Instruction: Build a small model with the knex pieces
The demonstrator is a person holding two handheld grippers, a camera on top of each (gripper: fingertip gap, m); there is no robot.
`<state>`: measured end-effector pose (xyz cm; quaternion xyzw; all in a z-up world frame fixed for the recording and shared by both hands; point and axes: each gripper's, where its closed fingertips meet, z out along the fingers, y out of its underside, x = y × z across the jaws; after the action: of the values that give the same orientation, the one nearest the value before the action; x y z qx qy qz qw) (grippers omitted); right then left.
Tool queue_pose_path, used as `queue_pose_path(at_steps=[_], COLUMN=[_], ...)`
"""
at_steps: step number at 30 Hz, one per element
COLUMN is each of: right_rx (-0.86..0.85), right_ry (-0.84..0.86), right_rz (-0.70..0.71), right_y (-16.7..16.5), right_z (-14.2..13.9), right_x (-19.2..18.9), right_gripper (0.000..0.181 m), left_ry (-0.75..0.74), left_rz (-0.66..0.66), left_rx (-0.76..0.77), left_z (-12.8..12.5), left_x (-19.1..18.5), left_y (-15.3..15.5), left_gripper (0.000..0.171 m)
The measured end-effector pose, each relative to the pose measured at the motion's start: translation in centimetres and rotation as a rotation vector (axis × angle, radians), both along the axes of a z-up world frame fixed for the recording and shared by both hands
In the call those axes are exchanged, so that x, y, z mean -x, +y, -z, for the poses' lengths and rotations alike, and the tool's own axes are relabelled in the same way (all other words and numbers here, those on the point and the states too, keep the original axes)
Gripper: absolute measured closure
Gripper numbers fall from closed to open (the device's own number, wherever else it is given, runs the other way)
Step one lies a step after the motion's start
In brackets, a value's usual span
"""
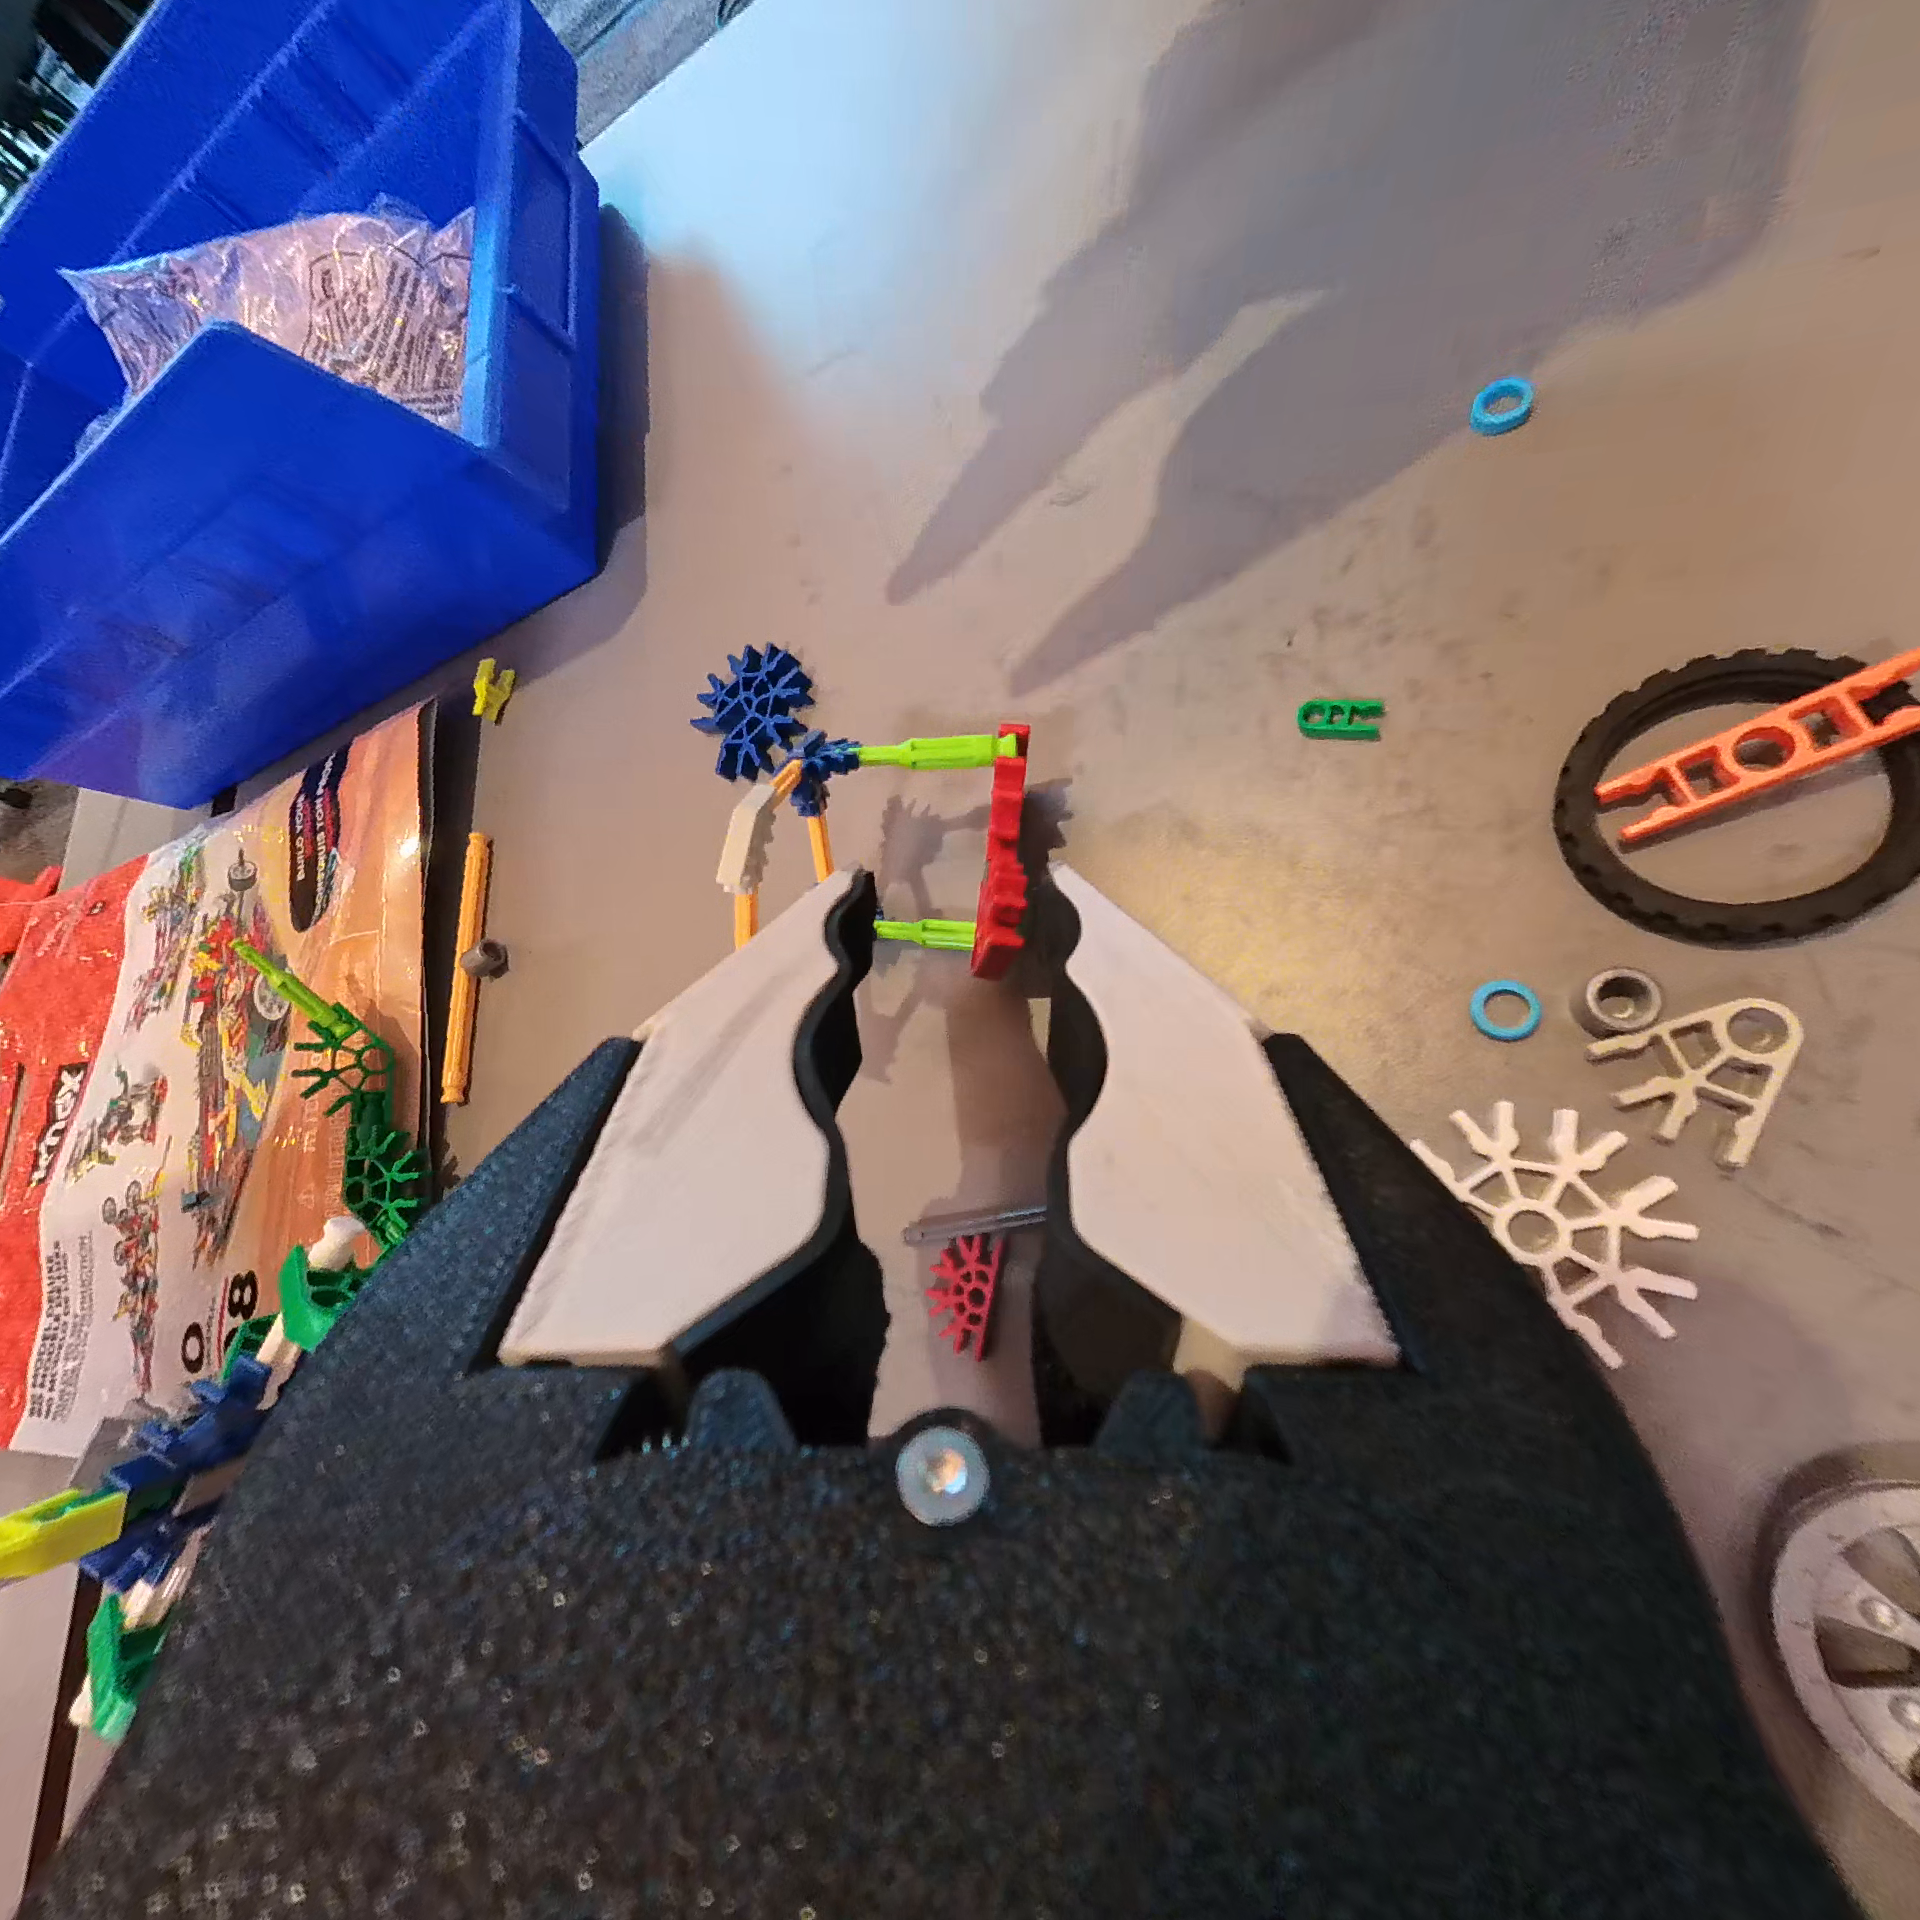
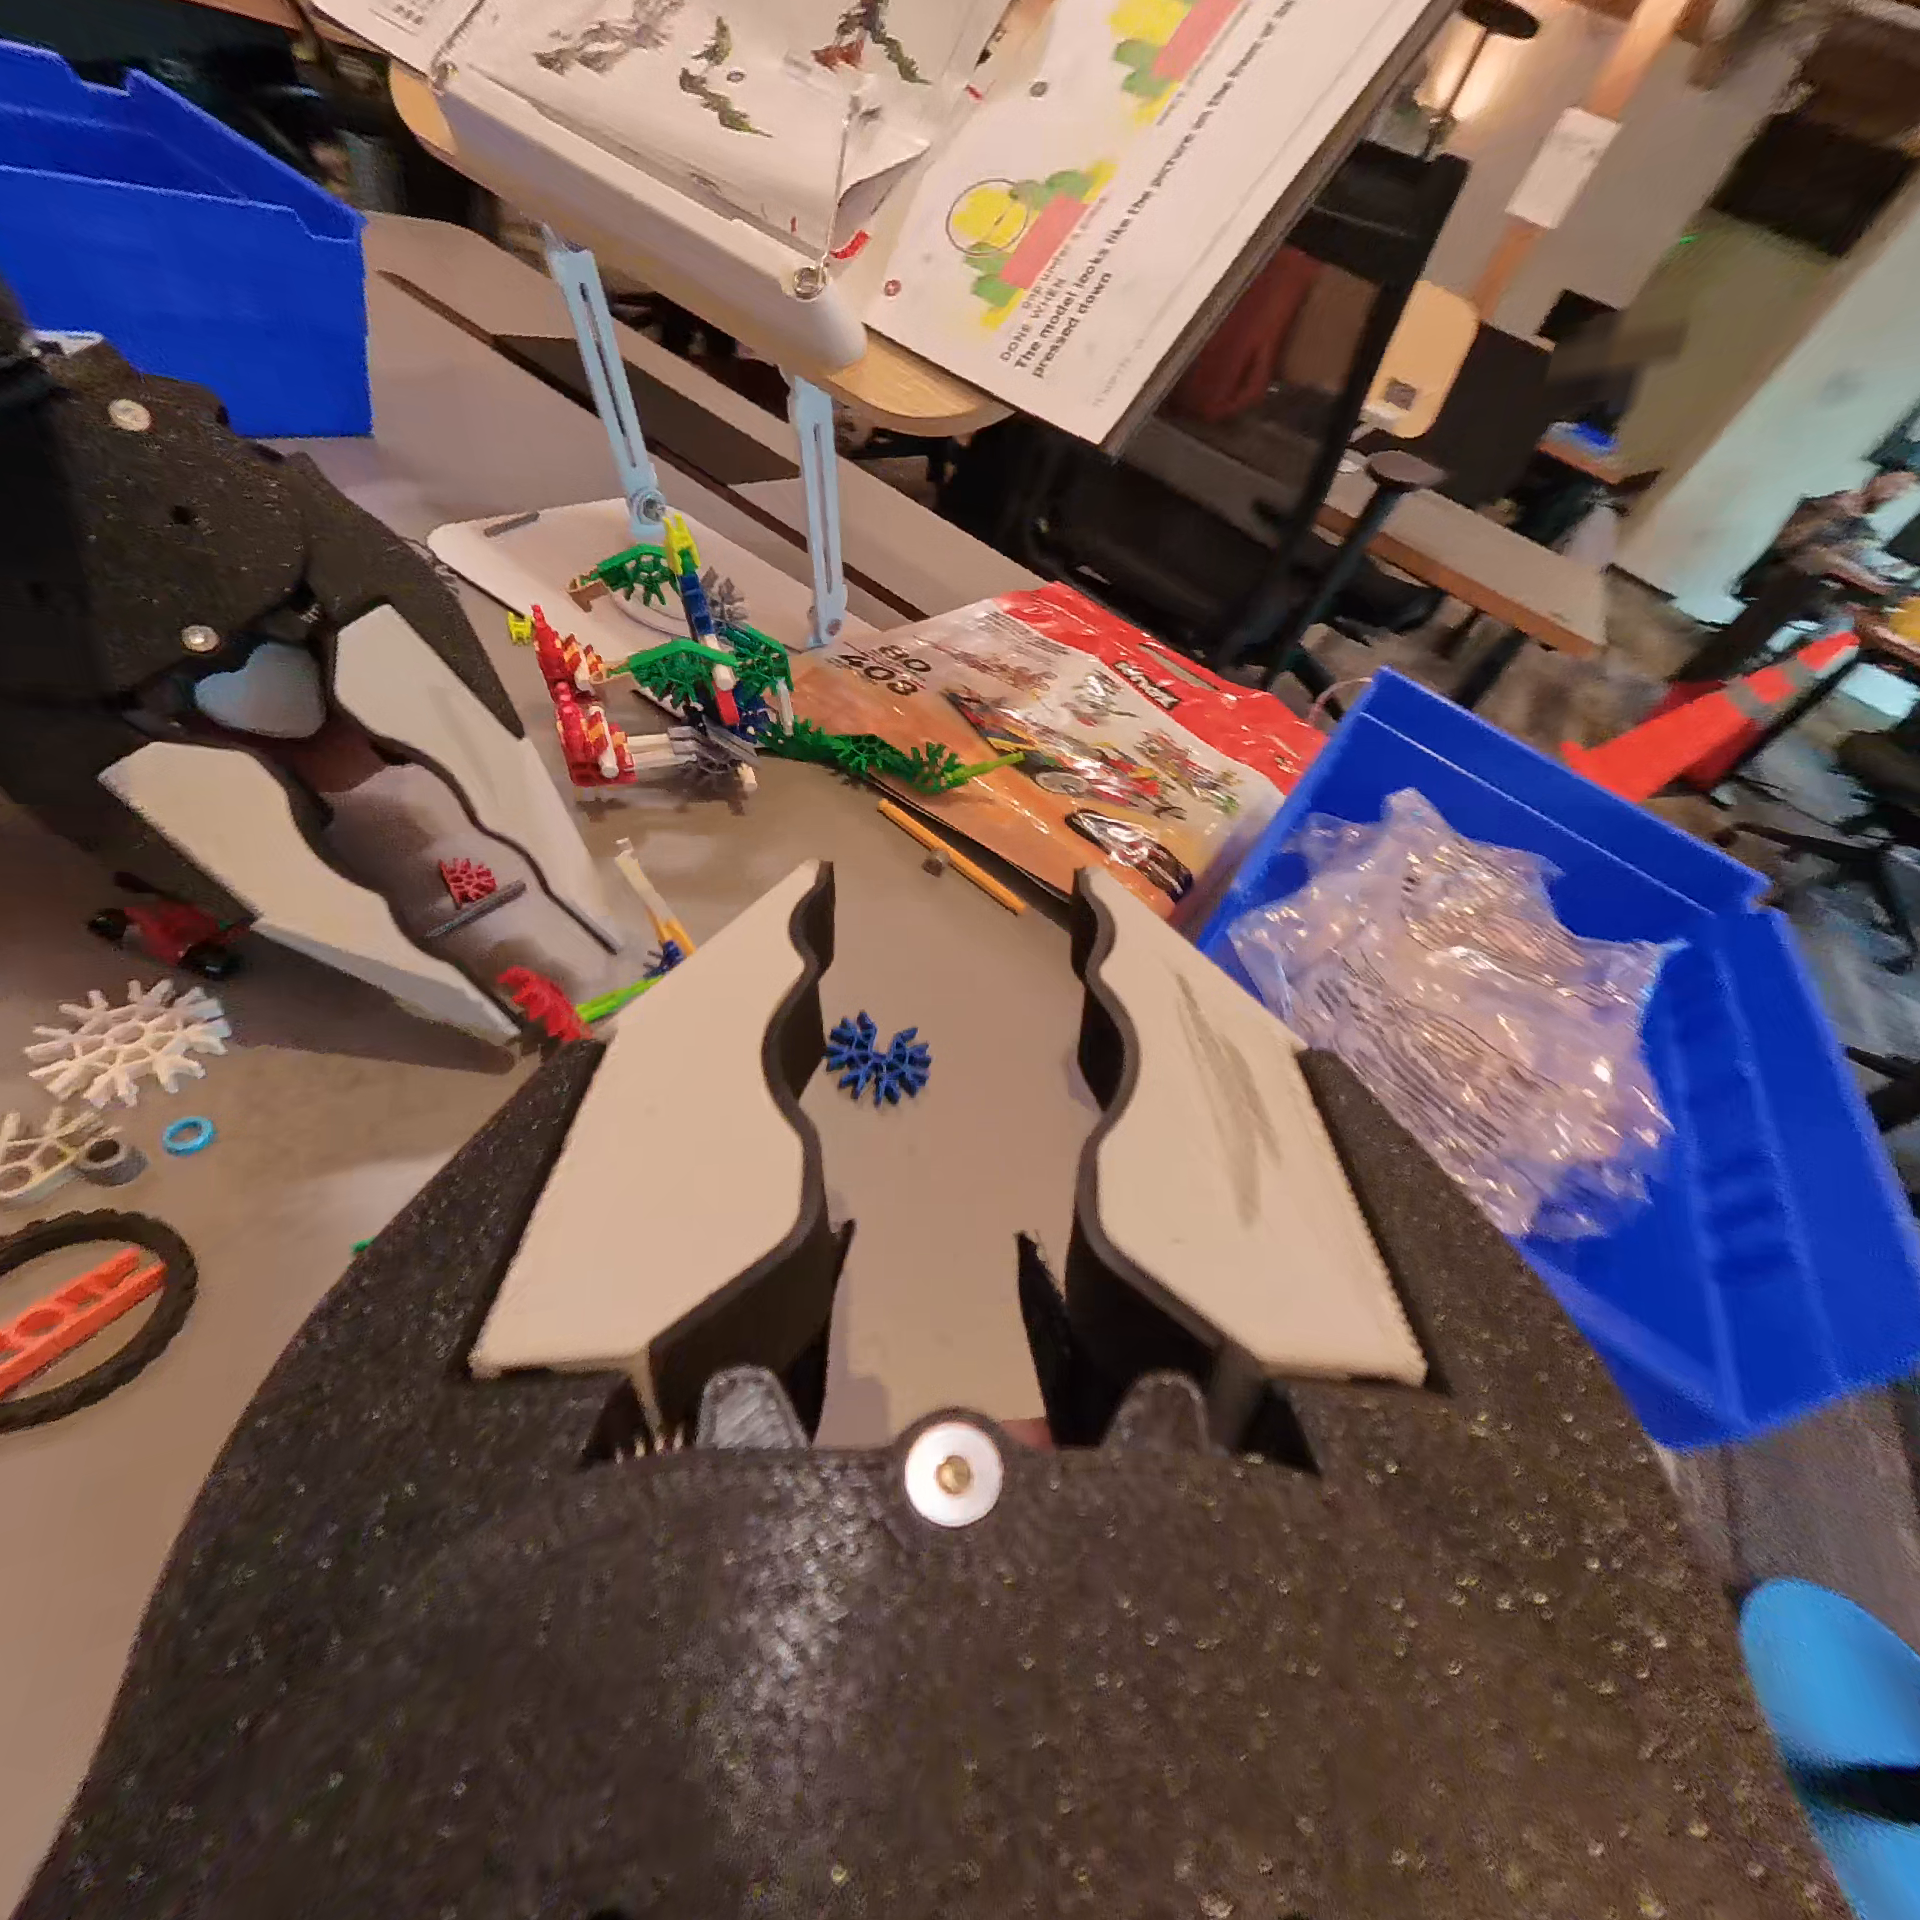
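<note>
- Left gripper (image 1: 956,894): jaws spread, holding nothing. Tips straddle a small assembly of red plastic toothed connector (image 1: 1003,852), 2 lime-green rods and a dark-blue snowflake connector, lying on the grey tabletop (image 1: 1299,312). Lower lime-green rod (image 1: 920,930) sits just at the left fingertip; red connector just beside the right one.
- Under the left gripper's fingers, nearer the palm: small red fan-shaped connector (image 1: 966,1294) and a thin grey rod (image 1: 971,1224), untouched.
- Right gripper (image 2: 951,894): jaws spread, empty, hovering over a loose dark-blue snowflake connector (image 2: 878,1057) flat on the table, apart from both fingers.
- Nearby: blue plastic bin w/ crinkled clear bag (image 2: 1455,1039), black rubber tyre ring (image 1: 1745,800) w/ orange strut across it, white snowflake connector (image 1: 1558,1226).
- Risk, my read: the assembly is light & loosely snapped; an off-centre squeeze could pop a rod out or skid it sideways. The flat blue piece gives little edge for a grip; fingers could slip over it.
</note>
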<state>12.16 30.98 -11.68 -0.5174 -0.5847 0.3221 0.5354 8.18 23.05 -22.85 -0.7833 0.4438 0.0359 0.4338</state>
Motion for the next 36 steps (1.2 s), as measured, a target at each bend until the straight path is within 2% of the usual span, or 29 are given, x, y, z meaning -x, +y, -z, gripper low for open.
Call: queue_pose_path(at_steps=[6,16,28,36], right_rx=[0.000,-0.025,-0.049,-0.022], right_ry=[0.052,0.022,0.030,0.038], right_rz=[0.085,0.195,0.418,0.566], right_y=[-3.0,-6.8,-8.1,-8.1], right_z=[-1.5,-1.9,-2.3,-1.5], right_x=[-5.3,-13.5,-24.5,-31.6], right_gripper=[0.136,0.136,0.136,0.136], left_ry=[0.017,-0.016,-0.034,-0.031], left_rz=[-0.009,-0.027,-0.043,-0.051], left_rx=[-0.013,-0.023,-0.034,-0.035], left_z=[-0.1,-0.6,-0.9,-0.8], left_x=[-0.2,0.4,0.2,0.2], left_y=[0.2,0.4,0.9,1.1], left_gripper=[0.143,0.141,0.141,0.140])
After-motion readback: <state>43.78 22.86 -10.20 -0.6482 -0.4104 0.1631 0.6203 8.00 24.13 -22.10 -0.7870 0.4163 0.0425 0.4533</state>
